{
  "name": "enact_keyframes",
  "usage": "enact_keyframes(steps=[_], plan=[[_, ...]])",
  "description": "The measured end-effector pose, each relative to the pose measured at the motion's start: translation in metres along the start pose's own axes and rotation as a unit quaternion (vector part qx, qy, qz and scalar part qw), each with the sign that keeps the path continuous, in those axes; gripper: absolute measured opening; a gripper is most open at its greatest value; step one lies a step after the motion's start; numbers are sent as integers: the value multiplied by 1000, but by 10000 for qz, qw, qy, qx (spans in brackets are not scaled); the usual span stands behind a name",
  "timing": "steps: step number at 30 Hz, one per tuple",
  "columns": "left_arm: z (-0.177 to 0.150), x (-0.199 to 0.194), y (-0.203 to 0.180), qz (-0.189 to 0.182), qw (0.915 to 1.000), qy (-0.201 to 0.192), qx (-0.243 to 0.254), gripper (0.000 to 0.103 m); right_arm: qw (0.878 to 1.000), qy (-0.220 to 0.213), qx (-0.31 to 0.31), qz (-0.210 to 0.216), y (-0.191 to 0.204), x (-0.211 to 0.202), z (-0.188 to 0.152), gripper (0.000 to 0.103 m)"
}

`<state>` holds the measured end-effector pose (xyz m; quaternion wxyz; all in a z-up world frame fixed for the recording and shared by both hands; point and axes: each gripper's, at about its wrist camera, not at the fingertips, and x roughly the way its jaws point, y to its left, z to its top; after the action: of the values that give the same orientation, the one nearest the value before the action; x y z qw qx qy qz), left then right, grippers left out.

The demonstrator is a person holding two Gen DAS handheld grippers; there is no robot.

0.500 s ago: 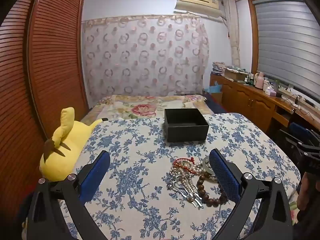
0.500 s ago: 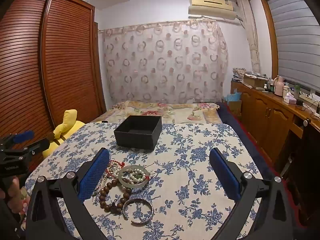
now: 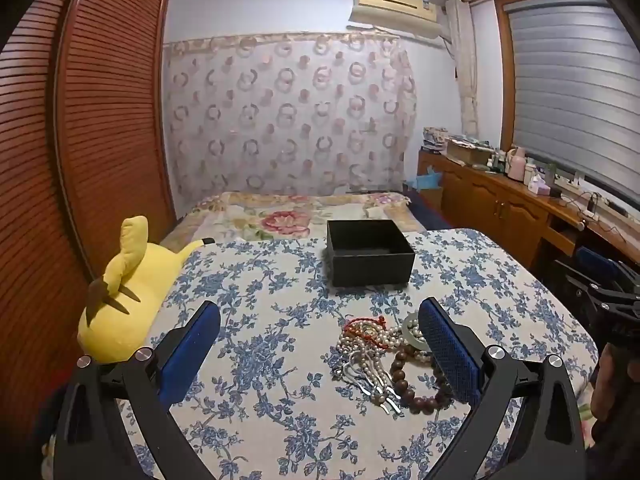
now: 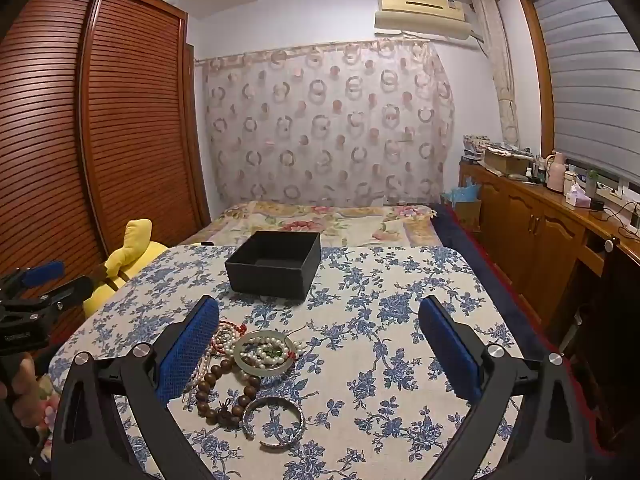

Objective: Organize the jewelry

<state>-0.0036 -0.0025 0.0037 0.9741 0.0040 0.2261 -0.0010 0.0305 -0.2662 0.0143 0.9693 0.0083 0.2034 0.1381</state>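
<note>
Two handheld grippers are hovering above a table draped in a white cloth printed with blue flowers (image 4: 380,320). The left gripper (image 3: 320,350) is sitting with its blue-padded fingers spread wide apart and nothing between them. The right gripper (image 4: 320,350) is likewise standing wide open and carrying nothing.

Nearest the tools, a small pile of jewelry is lying on the cloth. A silver bangle (image 4: 274,422) is resting closest to the viewer in the right wrist view, touching a bracelet of dark brown wooden beads (image 4: 224,392). Just beyond them, a pale green jade bangle (image 4: 266,354) is lying flat with a strand of white pearls (image 4: 264,350) heaped inside its ring. A red beaded string (image 4: 230,330) is lying beside it, partly hidden by the right gripper's left finger. In the left wrist view, more pearl strands (image 3: 368,356) are trailing toward the viewer, tangled with the red string.

Farther back, well apart from the pile, an open black box (image 3: 370,252) is standing on the cloth, and its inside is looking empty.

Off the table's left edge, a yellow plush toy (image 3: 128,292) is lying. Behind the table, a bed with a floral cover (image 4: 320,218) is stretching toward a curtain patterned with rings (image 4: 328,124). A slatted wooden wardrobe (image 4: 100,120) is lining the left wall, and a wooden counter (image 4: 540,216) is running along the right.
</note>
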Motion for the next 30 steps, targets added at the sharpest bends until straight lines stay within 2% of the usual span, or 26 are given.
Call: enact_keyframes(steps=[30], plan=[[5,-9,-3,-39,10000,-65,-1,96,10000,-54,-32,63,5,-8,3,101]])
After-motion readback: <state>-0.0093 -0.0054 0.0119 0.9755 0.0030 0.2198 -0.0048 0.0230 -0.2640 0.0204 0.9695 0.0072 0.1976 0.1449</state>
